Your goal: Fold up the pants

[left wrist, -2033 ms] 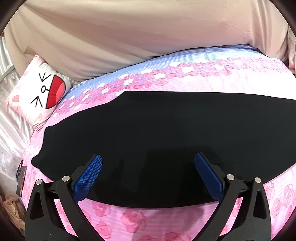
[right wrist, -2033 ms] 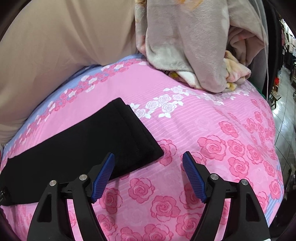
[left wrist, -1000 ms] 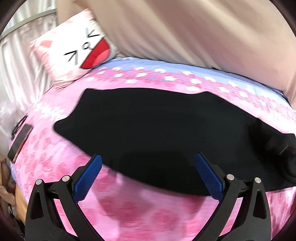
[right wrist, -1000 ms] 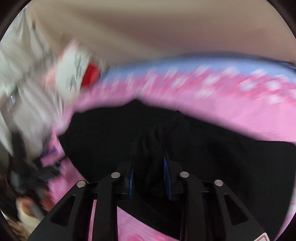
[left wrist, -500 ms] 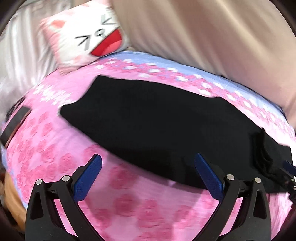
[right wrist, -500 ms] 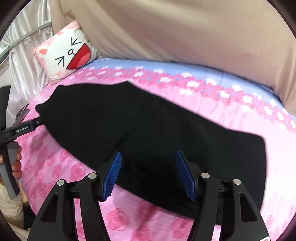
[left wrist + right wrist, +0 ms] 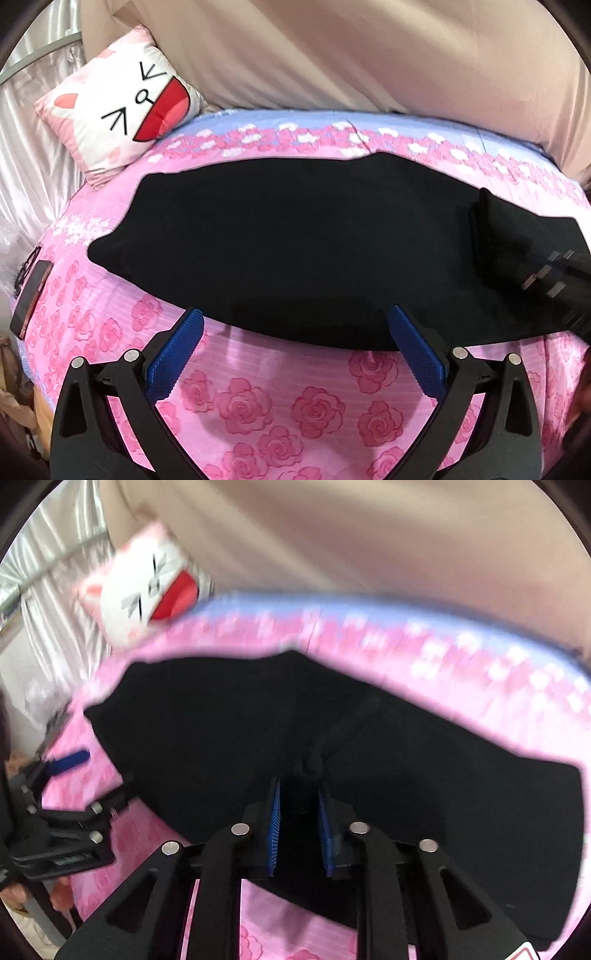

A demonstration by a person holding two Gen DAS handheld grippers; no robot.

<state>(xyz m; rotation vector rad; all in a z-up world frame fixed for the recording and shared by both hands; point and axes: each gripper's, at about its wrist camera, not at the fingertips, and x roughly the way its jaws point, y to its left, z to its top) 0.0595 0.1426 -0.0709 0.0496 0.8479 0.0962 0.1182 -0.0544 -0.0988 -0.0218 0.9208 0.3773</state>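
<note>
Pants (image 7: 303, 243): black, laid flat and lengthwise across the pink rose-print bedsheet (image 7: 280, 406); one end is seen near the cat-face cushion, the other end is doubled back over itself on the side away from the cushion.
Left gripper (image 7: 291, 354): held over the sheet at the near edge of the pants, jaws spread wide, nothing between the blue pads (image 7: 173, 362); the pad tips are seen just at the cloth's edge, and contact cannot be judged.
Right gripper (image 7: 297, 827): jaws pressed nearly together, a bunched ridge of the pants pinched between the blue pads (image 7: 273, 830); this view is blurred.
Fold (image 7: 517, 236): a doubled layer of cloth is seen at the pants' end far from the cushion.
Cat-face cushion (image 7: 122, 103): propped at the head of the sheet, apart from the pants, against the beige drape (image 7: 351, 55).
</note>
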